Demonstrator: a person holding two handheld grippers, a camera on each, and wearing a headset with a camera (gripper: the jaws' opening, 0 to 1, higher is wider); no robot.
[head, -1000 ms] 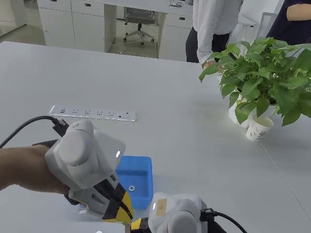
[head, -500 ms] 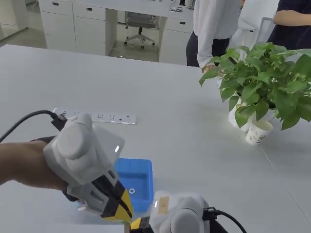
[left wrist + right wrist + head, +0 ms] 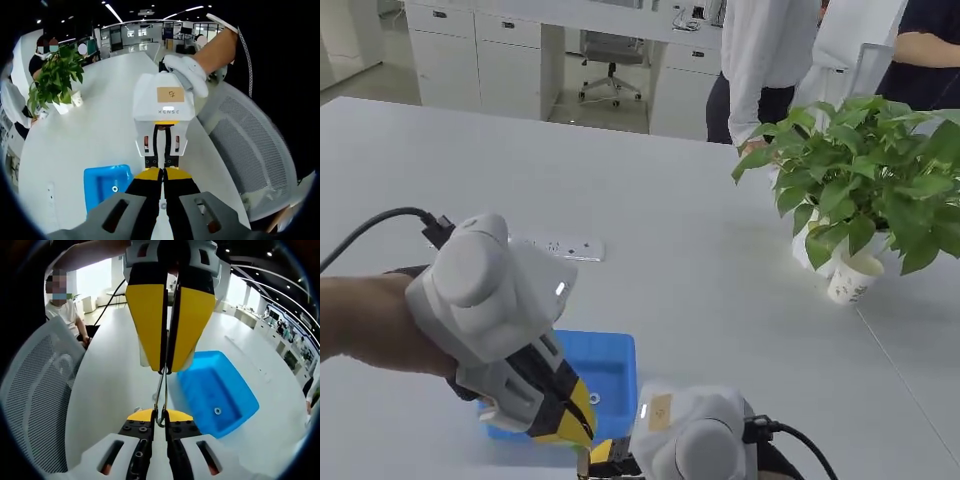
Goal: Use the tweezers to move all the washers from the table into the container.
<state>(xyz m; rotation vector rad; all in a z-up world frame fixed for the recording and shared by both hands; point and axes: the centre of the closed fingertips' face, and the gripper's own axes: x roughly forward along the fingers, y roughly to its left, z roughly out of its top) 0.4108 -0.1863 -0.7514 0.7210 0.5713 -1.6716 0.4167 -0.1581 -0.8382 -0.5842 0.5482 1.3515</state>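
L gripper [image 3: 163, 171] and R gripper [image 3: 159, 416] meet tip to tip over the table [image 3: 700, 250], just beside the near edge of the container [image 3: 620, 360]. The tweezers [image 3: 161, 390] run between them. The L claw's yellow pads are pressed together on the upper part and the R claw is closed on the lower end, so both pinch the one tool.

One washer [image 3: 594, 399] lies on the container floor, near the side closest to the grippers. A small ring [image 3: 163, 205], prob. another washer, lies on the table under the L claw; too small to be sure.

Vs. 1 s ago: the head view has tilted a bit, but grippers, container and washer keep approx. the same relation, and no new washer has gone in.

Judgement: this reads as a re-grip or hand-over of the tweezers, not a pick. The task looks early, w/ at least one washer left to fetch.
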